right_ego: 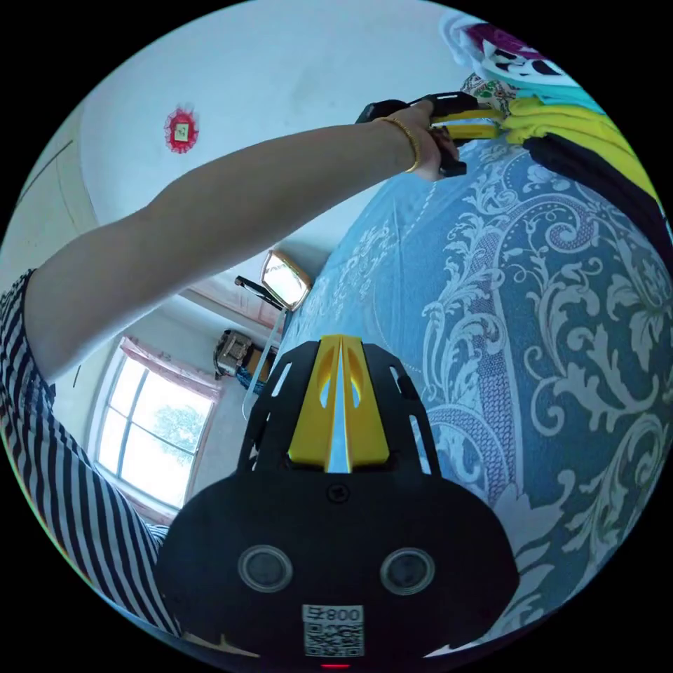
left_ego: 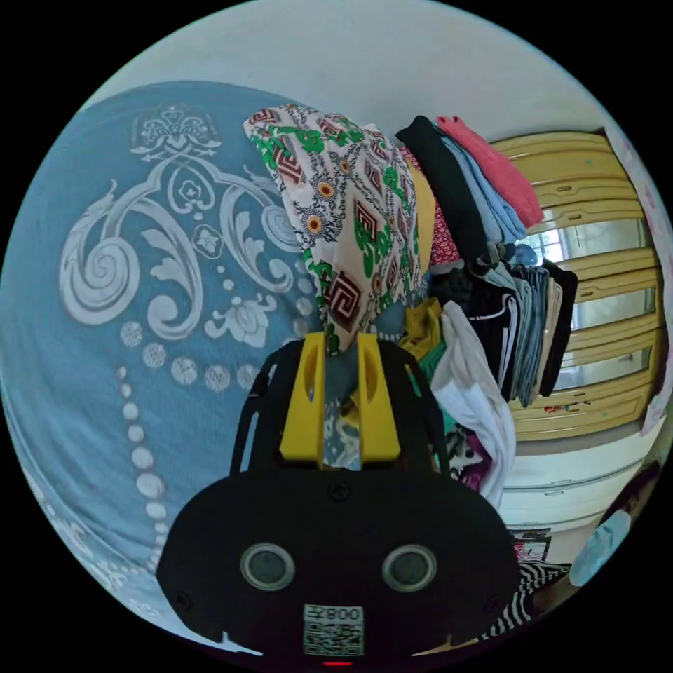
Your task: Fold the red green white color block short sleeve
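Yellow fingers of the left gripper [left_ego: 341, 350] stood narrowly parted beside the red, green and white patterned garment [left_ego: 343, 217] on the blue patterned bedspread [left_ego: 126, 294]; the right gripper [right_ego: 340, 343] was closed on nothing.

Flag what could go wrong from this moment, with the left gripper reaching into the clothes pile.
1. The left gripper has its jaws apart at the foot of the patterned red, green and white garment, so it may close on too little fabric or catch the bedspread.
2. That garment sits against a stacked pile of clothes; pulling it could drag neighbours down.
3. The right gripper is shut on nothing, far from the pile, so it can't steady anything.
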`<action>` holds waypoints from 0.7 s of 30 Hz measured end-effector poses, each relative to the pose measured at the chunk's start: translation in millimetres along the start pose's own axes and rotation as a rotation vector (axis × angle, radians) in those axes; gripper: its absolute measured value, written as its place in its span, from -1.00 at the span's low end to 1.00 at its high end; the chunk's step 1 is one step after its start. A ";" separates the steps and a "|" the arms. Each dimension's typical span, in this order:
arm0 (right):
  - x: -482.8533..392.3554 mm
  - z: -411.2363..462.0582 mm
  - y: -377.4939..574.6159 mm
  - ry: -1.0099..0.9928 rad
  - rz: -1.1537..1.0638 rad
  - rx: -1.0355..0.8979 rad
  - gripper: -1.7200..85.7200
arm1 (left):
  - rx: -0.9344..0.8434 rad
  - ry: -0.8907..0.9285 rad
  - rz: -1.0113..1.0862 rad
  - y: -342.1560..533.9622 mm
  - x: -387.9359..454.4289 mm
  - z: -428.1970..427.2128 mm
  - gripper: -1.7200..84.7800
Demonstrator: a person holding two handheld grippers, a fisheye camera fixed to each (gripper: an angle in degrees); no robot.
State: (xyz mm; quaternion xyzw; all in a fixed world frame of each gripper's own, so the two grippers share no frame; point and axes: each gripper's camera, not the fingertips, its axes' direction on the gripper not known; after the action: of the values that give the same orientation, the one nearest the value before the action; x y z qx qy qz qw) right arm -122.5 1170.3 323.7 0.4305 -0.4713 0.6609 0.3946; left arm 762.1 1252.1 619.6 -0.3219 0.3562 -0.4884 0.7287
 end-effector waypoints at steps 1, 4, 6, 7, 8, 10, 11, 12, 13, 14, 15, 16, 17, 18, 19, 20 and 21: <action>-3.8 7.0 -0.3 -0.010 -0.009 -0.005 -0.96 | 0.013 0.014 0.003 -4.9 2.5 -3.2 -0.87; -14.2 26.6 -2.4 0.005 -0.014 -0.024 -0.96 | 0.028 0.049 0.021 -4.3 16.7 -26.7 -0.92; -20.4 36.6 -3.4 0.004 -0.017 -0.025 -0.96 | 0.048 0.082 0.052 2.6 29.2 -53.4 -0.93; -25.5 42.0 -3.3 0.007 -0.023 -0.018 -0.96 | 0.067 0.100 0.069 9.1 37.9 -75.7 -0.93; -28.0 44.5 -3.2 0.008 -0.026 -0.014 -0.96 | 0.078 0.100 0.077 15.6 46.3 -100.3 -0.94; -38.0 54.4 -3.1 0.007 -0.037 0.005 -0.96 | 0.116 0.113 0.083 29.4 58.3 -143.0 -0.94; -40.2 56.8 -3.2 0.003 -0.039 0.009 -0.96 | 0.133 0.124 0.084 41.3 66.1 -171.8 -0.94; -44.4 61.4 -3.4 -0.008 -0.041 0.017 -0.96 | 0.139 0.122 0.085 48.4 70.3 -186.4 -0.94; -49.2 66.0 -3.5 -0.014 -0.046 0.025 -0.96 | 0.150 0.112 0.085 65.7 78.6 -215.7 -0.94; -51.7 68.4 -3.7 -0.016 -0.048 0.028 -0.96 | 0.150 0.105 0.075 86.7 85.5 -243.4 -0.94; -56.5 73.5 -4.3 -0.024 -0.050 0.026 -0.96 | 0.144 0.101 0.070 98.3 88.7 -256.7 -0.94; -61.2 78.4 -5.1 -0.031 -0.050 0.015 -0.95 | 0.145 0.077 0.062 124.4 95.9 -284.1 -0.94; -63.8 80.7 -5.4 -0.034 -0.048 0.009 -0.95 | 0.144 0.042 0.048 153.3 103.2 -311.1 -0.94; -69.2 84.6 -5.7 -0.045 -0.043 -0.001 -0.95 | 0.141 0.031 0.039 167.8 106.2 -323.2 -0.94; -74.9 88.3 -5.5 -0.056 -0.027 -0.022 -0.94 | 0.143 0.023 0.013 198.1 110.8 -346.0 -0.94; -78.5 90.2 -5.1 -0.054 -0.017 -0.037 -0.94 | 0.154 0.029 -0.017 229.3 114.8 -365.9 -0.94; -89.1 92.6 -3.5 -0.045 -0.008 -0.052 -0.92 | 0.157 0.032 -0.038 244.7 116.2 -374.2 -0.94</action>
State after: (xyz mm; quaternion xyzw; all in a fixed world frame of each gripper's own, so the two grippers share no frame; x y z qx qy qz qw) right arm -72.7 1071.8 257.9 0.4368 -0.4954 0.6371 0.3974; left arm 599.6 1174.6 194.2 -0.2622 0.3223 -0.5336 0.7366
